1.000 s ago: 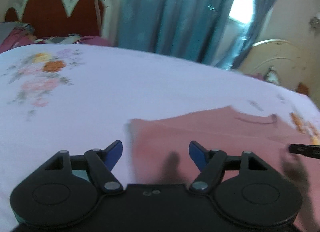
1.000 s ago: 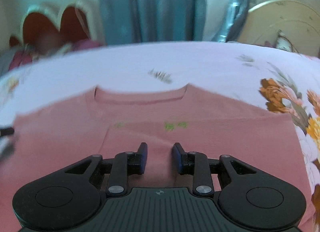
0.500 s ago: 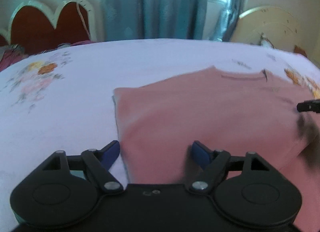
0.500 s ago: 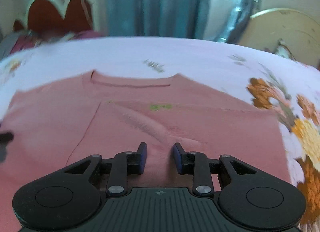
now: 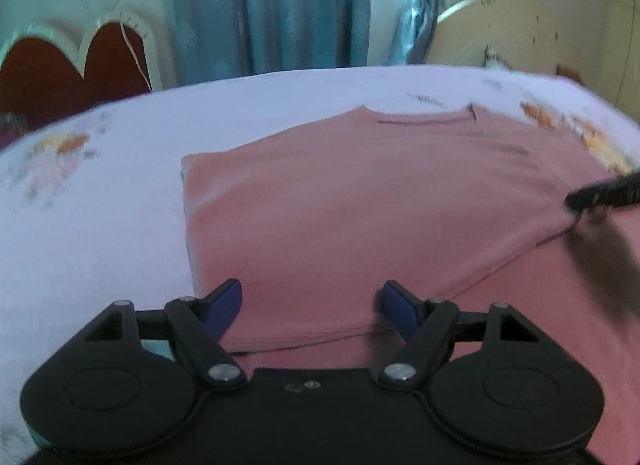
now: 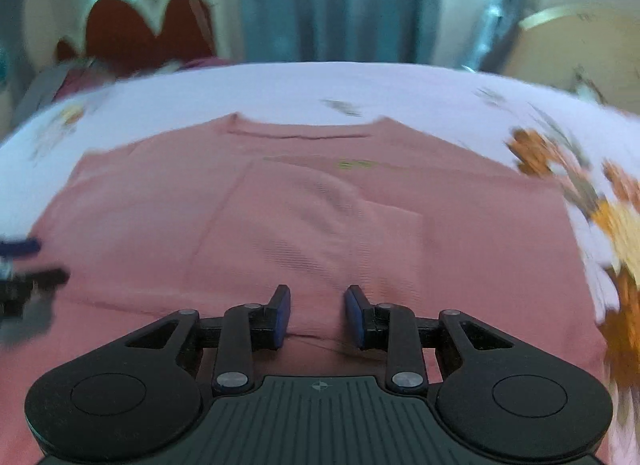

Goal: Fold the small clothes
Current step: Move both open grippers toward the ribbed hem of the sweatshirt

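A pink shirt (image 5: 360,205) lies flat on the bed, neckline (image 5: 424,119) at the far side and its sleeves folded in over the body. My left gripper (image 5: 312,293) hangs open and wide over the shirt's left folded part, near a folded edge. My right gripper (image 6: 317,297) stands open with a narrow gap, low over the shirt (image 6: 320,225) at a folded flap's near edge, nothing pinched. One finger of the right gripper (image 5: 604,193) pokes in at the right of the left wrist view. The left gripper (image 6: 28,263) shows blurred at the left edge of the right wrist view.
A white floral bedsheet (image 5: 100,225) covers the bed around the shirt. A red scalloped headboard (image 5: 72,65), blue curtains (image 5: 260,13) and a cream round board (image 5: 520,37) stand behind. Crumpled clothes (image 6: 72,81) lie at the bed's far left.
The left gripper has rolled level and moved from the bare sheet onto the shirt's left part. The right gripper has shifted over the shirt, and the folded flap now looks larger before it.
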Motion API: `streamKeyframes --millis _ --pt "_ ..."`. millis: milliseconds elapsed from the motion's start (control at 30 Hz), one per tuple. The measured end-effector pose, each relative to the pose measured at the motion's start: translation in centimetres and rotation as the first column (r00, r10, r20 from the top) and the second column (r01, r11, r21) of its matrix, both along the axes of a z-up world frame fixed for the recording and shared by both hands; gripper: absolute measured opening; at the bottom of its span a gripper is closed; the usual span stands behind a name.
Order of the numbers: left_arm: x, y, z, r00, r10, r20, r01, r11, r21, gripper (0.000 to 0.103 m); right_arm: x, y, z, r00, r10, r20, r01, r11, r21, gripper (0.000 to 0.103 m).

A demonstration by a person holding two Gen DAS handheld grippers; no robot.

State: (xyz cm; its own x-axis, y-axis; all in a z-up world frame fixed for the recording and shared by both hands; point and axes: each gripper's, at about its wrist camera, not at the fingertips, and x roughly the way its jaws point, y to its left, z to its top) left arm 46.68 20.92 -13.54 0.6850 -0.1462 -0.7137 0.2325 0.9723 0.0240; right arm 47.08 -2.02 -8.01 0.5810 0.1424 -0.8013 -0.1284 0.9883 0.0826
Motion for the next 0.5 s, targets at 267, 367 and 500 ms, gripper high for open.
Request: streamKeyframes --millis 267,367,500 --pt "0.1 -0.1 -0.6 0.999 0.035 -0.020 -0.036 0.998 -0.042 0.080 -1.8 -1.1 -0.1 0.999 -0.053 -0.003 0.053 0.999 0.013 0.030" --pt "0.1 -0.1 -0.6 0.999 0.036 -0.023 -0.037 0.998 -0.041 0.080 -1.6 -1.0 0.1 0.998 -0.059 -0.015 0.059 0.998 0.006 0.030" --pt "0.0 -0.3 -0.6 0.999 0.051 -0.020 -0.052 0.998 -0.035 0.081 -1.5 -0.7 -0.1 0.998 -0.054 -0.009 0.054 0.999 0.003 0.030"
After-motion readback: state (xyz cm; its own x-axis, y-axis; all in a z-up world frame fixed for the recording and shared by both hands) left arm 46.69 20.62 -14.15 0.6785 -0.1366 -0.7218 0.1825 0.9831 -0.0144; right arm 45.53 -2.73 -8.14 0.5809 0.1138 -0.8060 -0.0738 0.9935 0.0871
